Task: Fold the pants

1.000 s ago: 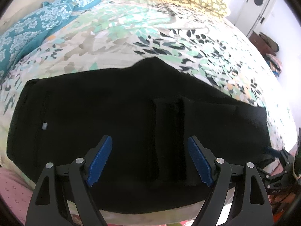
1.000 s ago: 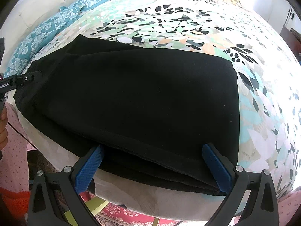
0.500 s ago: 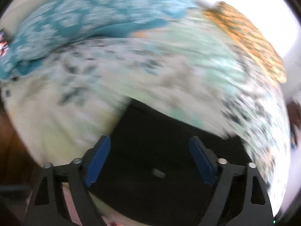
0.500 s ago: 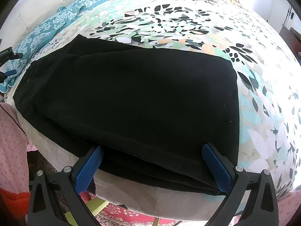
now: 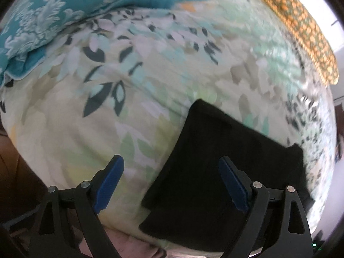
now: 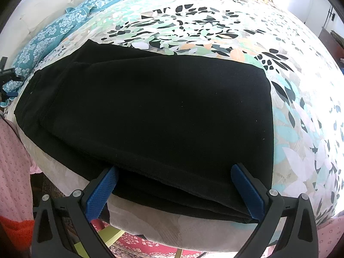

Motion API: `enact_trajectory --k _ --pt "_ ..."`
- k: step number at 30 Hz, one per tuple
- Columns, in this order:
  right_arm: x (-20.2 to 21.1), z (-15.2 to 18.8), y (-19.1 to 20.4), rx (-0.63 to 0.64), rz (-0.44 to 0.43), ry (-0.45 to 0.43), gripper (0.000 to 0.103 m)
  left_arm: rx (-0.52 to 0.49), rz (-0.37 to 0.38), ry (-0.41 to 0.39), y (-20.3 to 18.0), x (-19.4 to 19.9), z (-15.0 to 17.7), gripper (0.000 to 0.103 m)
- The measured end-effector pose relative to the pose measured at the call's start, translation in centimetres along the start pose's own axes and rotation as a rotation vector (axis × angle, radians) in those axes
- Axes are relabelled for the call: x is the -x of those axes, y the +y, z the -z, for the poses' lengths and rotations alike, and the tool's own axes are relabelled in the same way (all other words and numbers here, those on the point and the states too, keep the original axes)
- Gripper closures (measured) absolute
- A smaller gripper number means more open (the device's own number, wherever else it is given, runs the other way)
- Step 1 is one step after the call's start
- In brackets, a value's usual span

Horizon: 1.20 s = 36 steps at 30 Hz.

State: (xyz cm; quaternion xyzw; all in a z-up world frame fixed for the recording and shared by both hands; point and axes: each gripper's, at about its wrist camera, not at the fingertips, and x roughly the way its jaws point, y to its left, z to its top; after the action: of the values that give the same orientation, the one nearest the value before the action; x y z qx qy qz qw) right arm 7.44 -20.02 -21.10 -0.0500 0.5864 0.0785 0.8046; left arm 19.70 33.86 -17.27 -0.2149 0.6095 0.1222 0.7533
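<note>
The black pants (image 6: 161,107) lie folded into a thick rectangle near the front edge of the bed. My right gripper (image 6: 175,168) is open over their near edge, which runs between its blue pads (image 6: 247,191); the left pad tip meets the fabric there. In the left wrist view only one end of the pants (image 5: 215,139) shows, at the lower right. My left gripper (image 5: 170,160) hangs open above that end's edge, one finger over the bare sheet and the other over the black cloth, holding nothing. A bit of the left gripper (image 6: 8,77) shows at the far left of the right wrist view.
The bed has a leaf-print sheet (image 5: 150,64). A teal patterned pillow (image 5: 53,10) lies at the left and a yellow-green one (image 5: 301,28) at the far side. Below the bed edge are a red rug (image 6: 150,245), a lime stool leg (image 6: 107,236) and pink cloth (image 6: 13,161).
My left gripper swung from above the middle of the pants to their left end and rolled, so mostly sheet and teal pillow now fill its view. The right gripper has not moved.
</note>
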Motion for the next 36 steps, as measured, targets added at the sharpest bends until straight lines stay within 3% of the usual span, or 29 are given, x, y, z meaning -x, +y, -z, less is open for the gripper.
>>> enact_trajectory --k 3,8,10,14,16,18,21,25,29,32,36 --pt "0.0 0.1 0.0 0.005 -0.002 0.000 0.000 -0.015 -0.025 0.040 -0.8 -2.1 0.0 0.012" --pt "0.1 0.1 0.1 0.004 0.001 0.000 0.000 -0.118 0.057 0.126 -3.1 -4.1 0.6 0.010" --pt "0.1 0.1 0.1 0.003 0.004 0.000 0.000 -0.153 0.035 0.135 -3.6 -4.6 0.9 0.007" --pt "0.1 0.1 0.1 0.004 0.003 -0.001 0.000 -0.095 0.092 0.155 -2.6 -5.0 0.8 0.008" --pt "0.0 0.1 0.1 0.006 0.003 -0.002 0.000 -0.082 0.110 0.149 -2.3 -4.6 0.9 0.027" --pt "0.0 0.0 0.1 0.006 0.003 -0.004 0.000 -0.096 0.113 0.126 -2.3 -3.5 1.3 0.055" --pt "0.0 0.0 0.2 0.009 0.003 -0.006 0.000 -0.083 0.102 0.094 -1.9 -1.8 1.8 0.080" --pt "0.0 0.0 0.2 0.008 0.003 -0.007 0.000 0.015 0.221 0.071 -1.9 2.4 2.5 0.087" --pt "0.0 0.0 0.1 0.008 0.003 -0.007 0.000 -0.039 0.415 0.036 -6.8 8.7 4.6 0.087" --pt "-0.1 -0.1 0.1 0.008 0.000 -0.008 0.000 -0.143 0.428 0.025 -12.8 10.5 6.2 0.087" --pt "0.0 -0.1 0.1 0.010 -0.007 -0.012 0.000 -0.246 0.457 0.071 -20.3 9.0 8.9 0.087"
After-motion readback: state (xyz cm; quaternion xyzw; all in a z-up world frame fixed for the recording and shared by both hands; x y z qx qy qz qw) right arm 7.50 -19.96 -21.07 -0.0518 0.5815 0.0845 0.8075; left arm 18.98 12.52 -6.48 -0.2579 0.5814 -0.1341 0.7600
